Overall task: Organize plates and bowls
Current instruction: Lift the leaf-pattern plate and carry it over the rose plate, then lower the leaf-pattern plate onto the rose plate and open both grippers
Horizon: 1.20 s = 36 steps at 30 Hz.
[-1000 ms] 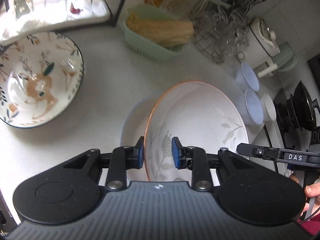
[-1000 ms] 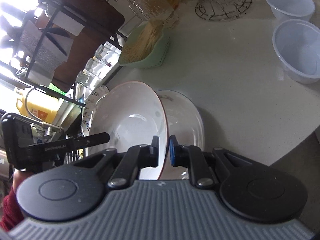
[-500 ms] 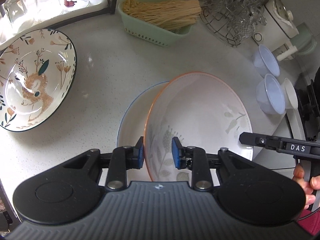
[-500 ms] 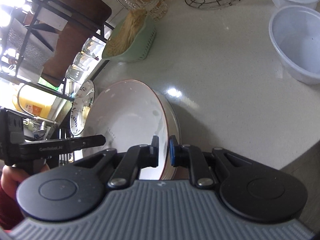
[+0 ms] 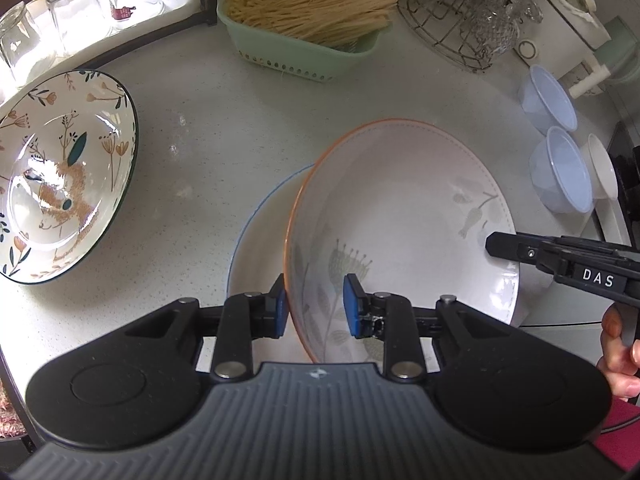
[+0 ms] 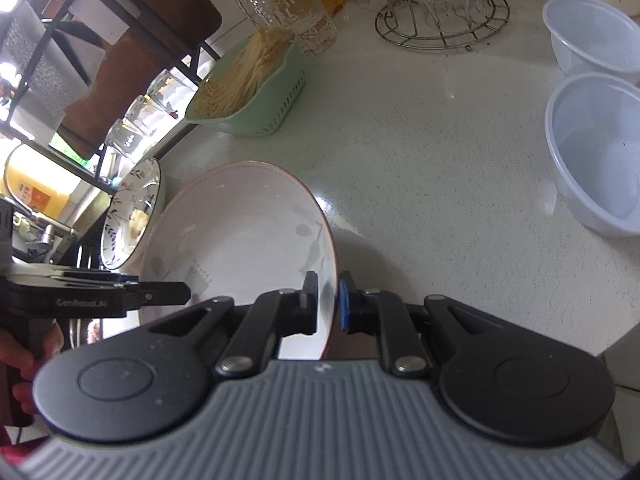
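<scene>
Speckled white counter (image 5: 224, 128) fills both views, with a rack of upturned glasses (image 5: 68, 16) at the far left edge, a green basket (image 5: 304, 40) of dry noodles behind, a wire stand (image 5: 460, 28) of glassware to its right, and two clear plastic bowls (image 5: 564, 176) near the right edge. On the left side of the counter sits a floral bowl (image 5: 60, 176) with a dark rim, well apart from the middle. In the centre an orange-rimmed bowl (image 5: 400, 216) is tilted, overlapping a blue-rimmed plate (image 5: 260, 240) that lies flat on the counter; whether the bowl's underside touches the plate cannot be told. The left gripper (image 5: 314, 306) straddles the bowl's near-left rim, one blue pad outside against the wall and the other inside; a small gap shows at the inner pad, so a firm pinch cannot be confirmed. The right gripper (image 6: 328, 306) is pressed onto the opposite rim, its fingers one on each side of the wall with the rim thin between them. In the right wrist view the floral bowl (image 6: 132, 216) shows edge-on beyond the held bowl (image 6: 240, 240), and the plastic bowls (image 6: 596, 152) sit at far right.
</scene>
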{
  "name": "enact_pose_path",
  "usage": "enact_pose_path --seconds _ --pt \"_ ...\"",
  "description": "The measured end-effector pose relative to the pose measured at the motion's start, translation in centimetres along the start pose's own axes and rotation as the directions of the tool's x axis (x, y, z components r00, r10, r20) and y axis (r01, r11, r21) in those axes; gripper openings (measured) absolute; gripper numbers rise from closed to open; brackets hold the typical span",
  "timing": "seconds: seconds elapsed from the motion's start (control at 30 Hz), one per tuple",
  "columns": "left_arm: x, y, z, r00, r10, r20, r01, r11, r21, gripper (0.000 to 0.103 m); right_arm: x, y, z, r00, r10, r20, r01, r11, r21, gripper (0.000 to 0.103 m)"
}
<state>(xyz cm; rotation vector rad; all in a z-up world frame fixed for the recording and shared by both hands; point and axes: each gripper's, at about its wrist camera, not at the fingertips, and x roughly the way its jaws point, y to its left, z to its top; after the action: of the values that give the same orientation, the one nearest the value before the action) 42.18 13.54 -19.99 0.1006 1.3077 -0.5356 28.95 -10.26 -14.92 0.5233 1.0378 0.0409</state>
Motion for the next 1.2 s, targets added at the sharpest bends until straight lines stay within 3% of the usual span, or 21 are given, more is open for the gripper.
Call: enact_pose_path --seconds 0.37,0.57,0.67,0.77,1.0,1.2 --pt "0.8 0.3 0.2 0.998 0.062 -0.025 -0.062 0.998 -0.018 0.032 1.1 1.4 0.3 0.999 -0.041 -0.01 0.04 0.996 -0.08 0.014" --pt "0.5 0.1 0.1 0.996 0.086 -0.006 -0.086 0.996 -0.026 0.032 1.4 2.5 0.5 0.996 -0.084 0.028 0.087 0.986 -0.145 0.015" --pt "0.0 0.2 -0.1 0.994 0.103 0.026 -0.101 0.994 -0.05 0.032 1.5 2.8 0.4 0.995 -0.097 0.039 0.102 0.98 -0.169 0.015" --pt "-0.6 0.9 -0.5 0.995 0.078 0.06 -0.071 0.991 -0.114 0.032 1.7 2.6 0.5 0.995 -0.092 0.035 0.096 0.981 -0.167 0.014" --pt "-1.5 1.0 -1.3 0.991 0.079 0.106 -0.064 0.988 -0.14 0.032 1.7 2.7 0.6 0.995 -0.091 0.043 0.097 0.982 -0.163 0.015" --pt "-3.5 0.9 -1.6 0.981 0.08 0.178 -0.05 0.984 -0.169 0.032 -0.2 3.5 0.8 0.984 -0.067 0.163 0.097 0.977 -0.189 0.014"
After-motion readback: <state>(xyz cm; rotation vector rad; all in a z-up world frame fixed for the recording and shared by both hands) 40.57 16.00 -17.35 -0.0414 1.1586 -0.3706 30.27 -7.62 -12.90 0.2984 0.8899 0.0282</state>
